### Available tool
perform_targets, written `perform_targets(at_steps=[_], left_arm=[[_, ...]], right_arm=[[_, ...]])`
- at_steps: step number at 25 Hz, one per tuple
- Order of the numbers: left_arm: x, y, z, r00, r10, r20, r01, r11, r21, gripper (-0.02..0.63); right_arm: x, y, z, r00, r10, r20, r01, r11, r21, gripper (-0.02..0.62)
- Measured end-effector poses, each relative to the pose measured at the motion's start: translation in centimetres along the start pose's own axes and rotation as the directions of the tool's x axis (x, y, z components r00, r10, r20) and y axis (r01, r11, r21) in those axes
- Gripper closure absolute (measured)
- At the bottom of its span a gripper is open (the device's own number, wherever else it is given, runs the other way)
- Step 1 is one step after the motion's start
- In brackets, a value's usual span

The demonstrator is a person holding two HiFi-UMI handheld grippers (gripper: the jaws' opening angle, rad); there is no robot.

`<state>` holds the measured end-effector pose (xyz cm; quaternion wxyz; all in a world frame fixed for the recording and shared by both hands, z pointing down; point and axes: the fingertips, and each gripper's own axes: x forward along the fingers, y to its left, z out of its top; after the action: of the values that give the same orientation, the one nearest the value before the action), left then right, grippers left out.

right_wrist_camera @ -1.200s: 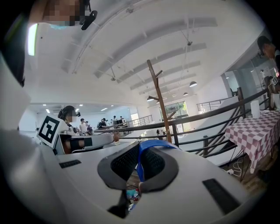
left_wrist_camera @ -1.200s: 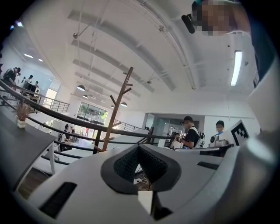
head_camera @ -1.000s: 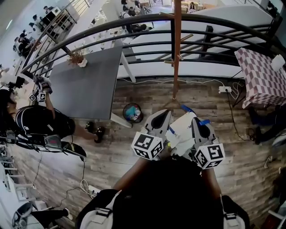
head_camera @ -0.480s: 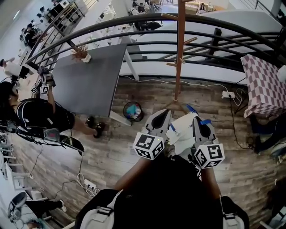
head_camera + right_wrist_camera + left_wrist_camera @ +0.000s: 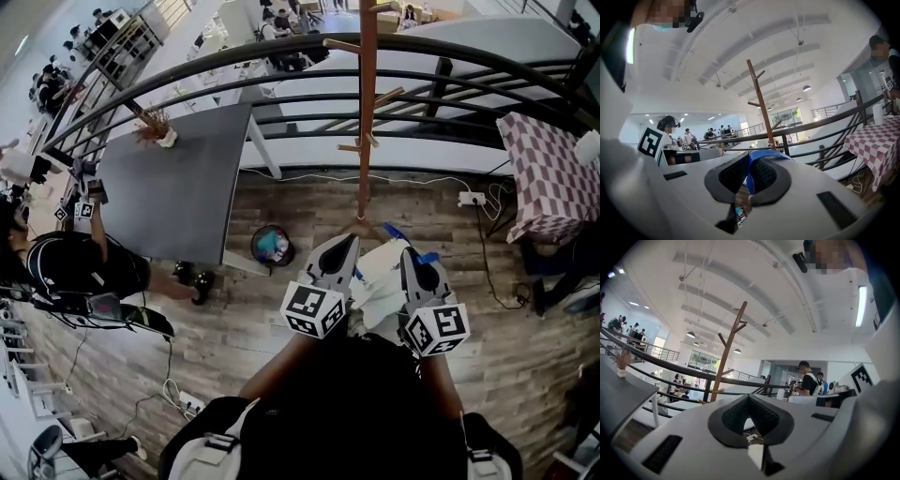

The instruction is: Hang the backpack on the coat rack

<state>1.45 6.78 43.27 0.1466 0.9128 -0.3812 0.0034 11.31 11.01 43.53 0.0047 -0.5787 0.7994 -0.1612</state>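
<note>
The white backpack (image 5: 380, 277) with blue straps hangs between my two grippers, close in front of me above the wood floor. My left gripper (image 5: 345, 242) is at its left side, jaws together on a sliver of white fabric (image 5: 755, 454). On the right, my right gripper (image 5: 411, 255) is shut on a blue strap (image 5: 753, 164). The wooden coat rack (image 5: 364, 112) stands just beyond the backpack, by the railing, with bare pegs. Its pole also rises ahead of the left gripper (image 5: 749, 399) as the coat rack (image 5: 727, 350), and ahead of the right gripper (image 5: 749, 161) as the coat rack (image 5: 761, 105).
A dark curved railing (image 5: 281, 56) runs behind the rack. A grey table (image 5: 178, 178) stands at the left with a small bin (image 5: 272, 246) by its leg. A checkered table (image 5: 544, 169) is at the right, a power strip (image 5: 472, 198) and cables lie on the floor. A person (image 5: 84, 262) crouches at left.
Both grippers keep their hold on the backpack and stay in place in front of me. The head view has shifted a little, so more of the rack's upper pegs show.
</note>
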Motion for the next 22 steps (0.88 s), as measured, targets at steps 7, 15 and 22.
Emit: perform_targets(at_steps=[7,15,22], left_arm=[[3.2,1.3,0.5,0.999,-0.048,-0.007,0.048,0.999,-0.01,0.598],[6.3,4.5,2.3,0.997,-0.07,0.008,0.07,0.997,-0.006,0.598],[8.0,7.1,3.2,0.995,-0.095,0.005,0.095,0.995,-0.018,0.598]], right_arm=[[2.2,-0.9,0.4,1.0,-0.014,-0.011,0.014,1.0,0.007,0.577],[5.7,-2.6,1.0,0.999,-0.032,-0.019,0.033,0.999,0.011,0.577],[8.6,-3.3,2.1,0.999,-0.033,-0.011,0.033,0.999,-0.03,0.577]])
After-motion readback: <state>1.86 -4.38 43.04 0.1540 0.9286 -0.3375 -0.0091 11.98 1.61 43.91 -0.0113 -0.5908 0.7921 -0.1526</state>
